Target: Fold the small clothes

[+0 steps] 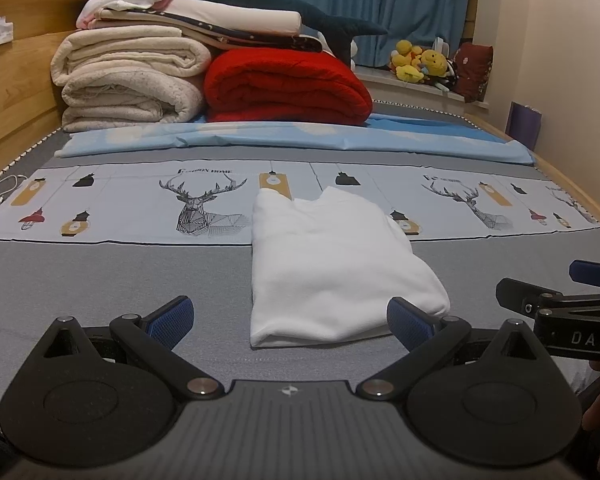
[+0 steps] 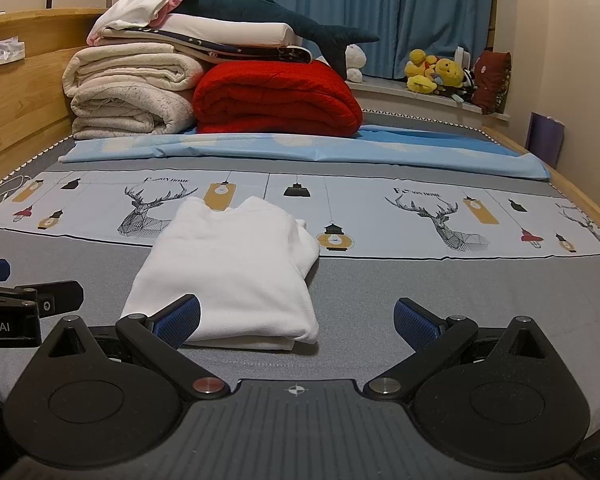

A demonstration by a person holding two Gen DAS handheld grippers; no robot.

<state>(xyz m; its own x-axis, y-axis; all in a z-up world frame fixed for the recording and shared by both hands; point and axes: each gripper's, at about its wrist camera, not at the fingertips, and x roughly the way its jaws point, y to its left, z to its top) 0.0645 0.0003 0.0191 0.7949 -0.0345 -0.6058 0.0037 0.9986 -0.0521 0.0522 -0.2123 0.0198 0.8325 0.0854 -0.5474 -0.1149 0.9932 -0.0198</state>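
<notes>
A white garment (image 1: 332, 264) lies folded into a narrow stack on the grey bed sheet (image 1: 100, 280). It also shows in the right wrist view (image 2: 232, 268). My left gripper (image 1: 290, 320) is open and empty, its jaws wide apart just short of the garment's near edge. My right gripper (image 2: 296, 320) is open and empty, with its left fingertip (image 2: 178, 320) in front of the garment's near corner. The right gripper also shows at the right edge of the left wrist view (image 1: 560, 300). The left gripper shows at the left edge of the right wrist view (image 2: 20, 304).
Folded cream blankets (image 1: 132, 80) and a red blanket (image 1: 284, 88) are stacked at the back of the bed, with a dark plush shark (image 1: 280, 4) on top. A blue sheet (image 1: 300, 140) lies in front of them. A wooden headboard (image 1: 12, 80) runs along the left. Plush toys (image 1: 420, 64) sit on the windowsill.
</notes>
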